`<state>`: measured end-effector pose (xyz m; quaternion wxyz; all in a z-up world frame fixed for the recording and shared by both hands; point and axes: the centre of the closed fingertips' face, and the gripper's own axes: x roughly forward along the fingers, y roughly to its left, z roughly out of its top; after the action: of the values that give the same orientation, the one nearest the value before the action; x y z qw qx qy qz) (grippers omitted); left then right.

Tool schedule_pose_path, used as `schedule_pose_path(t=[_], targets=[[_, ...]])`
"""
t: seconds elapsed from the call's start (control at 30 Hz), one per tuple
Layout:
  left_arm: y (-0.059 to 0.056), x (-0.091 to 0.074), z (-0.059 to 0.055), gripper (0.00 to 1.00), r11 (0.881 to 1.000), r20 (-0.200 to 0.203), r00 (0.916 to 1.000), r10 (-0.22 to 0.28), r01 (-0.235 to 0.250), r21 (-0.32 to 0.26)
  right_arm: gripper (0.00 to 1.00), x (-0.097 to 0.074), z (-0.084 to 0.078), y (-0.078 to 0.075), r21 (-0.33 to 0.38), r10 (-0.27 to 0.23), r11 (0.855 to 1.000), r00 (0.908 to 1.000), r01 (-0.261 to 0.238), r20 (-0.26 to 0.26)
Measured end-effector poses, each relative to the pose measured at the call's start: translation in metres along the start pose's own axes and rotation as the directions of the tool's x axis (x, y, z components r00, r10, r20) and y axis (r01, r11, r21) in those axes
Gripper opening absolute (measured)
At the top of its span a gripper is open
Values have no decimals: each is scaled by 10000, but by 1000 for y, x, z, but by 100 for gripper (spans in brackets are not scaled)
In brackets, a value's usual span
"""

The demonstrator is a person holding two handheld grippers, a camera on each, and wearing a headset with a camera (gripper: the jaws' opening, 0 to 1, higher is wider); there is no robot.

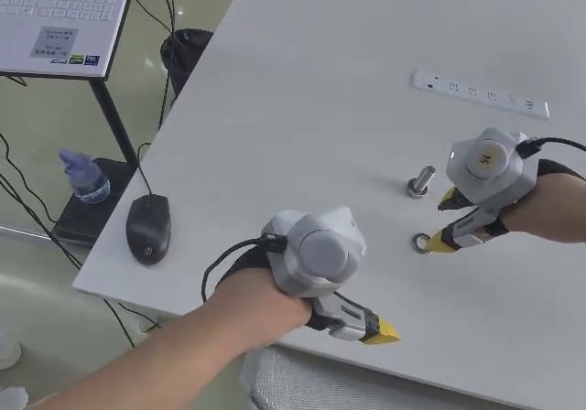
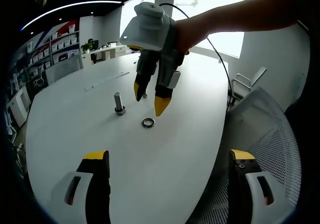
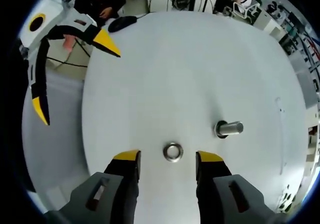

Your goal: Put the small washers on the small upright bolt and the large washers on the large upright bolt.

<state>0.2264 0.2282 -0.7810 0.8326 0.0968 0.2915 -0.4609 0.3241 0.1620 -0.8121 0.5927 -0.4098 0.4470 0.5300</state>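
Pickup step: right gripper [image 3: 168, 157], jaws spread, brackets the small silver ring washer [image 3: 172, 152] on the white table [image 3: 175, 59] near the upright steel bolt [image 3: 229, 129]; next, close and lift. The left gripper [image 2: 167, 156] hovers open

Washer [image 1: 420, 242] [image 2: 148, 122] [image 3: 172, 151]: small silver metal ring with a round hole in the middle.
Washer pose: lies flat and loose on the white table [image 1: 320, 80].
Bolt [image 1: 421, 181] [image 2: 119, 104] [image 3: 229, 129]: short, silver-grey, with a smooth-looking shank.
Bolt pose: stands upright on its wider base on the same table.
Relation: the washer lies near the bolt, apart from it and not touching.
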Motion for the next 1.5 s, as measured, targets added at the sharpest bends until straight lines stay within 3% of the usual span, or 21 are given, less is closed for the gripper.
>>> schedule_pose_path(t=[0.1,0.4,0.67,1.03,1.23,1.5], targets=[[-1,-1,-3,99,10000,-55,10000,-15,15,-89,45,6,0,-4,-182,-284,9994,9996,283,-28],[-6,-1,-9,95,9998,-208,9997,-118,114,-162,44,30,-8,-9,15,-109,9999,9999,109,-87],[-5,-1,-10,91,9994,-264,9995,-153,144,-316,43,45,-18,-11,-257,-34,9997,9993,25,-359],[-4,0,-13,89,9992,-321,9993,-172,160,-369,43,52,-25,-9,-497,-42,9988,9985,14,-552],[-2,0,-11,86,9991,-281,9996,-98,86,-417,36,52,-24,-5,-463,245,9986,9986,-267,-467],[-2,-2,-11,83,9996,-272,9996,-81,73,-288,32,51,-25,-6,-442,201,9988,9983,-225,-550]])
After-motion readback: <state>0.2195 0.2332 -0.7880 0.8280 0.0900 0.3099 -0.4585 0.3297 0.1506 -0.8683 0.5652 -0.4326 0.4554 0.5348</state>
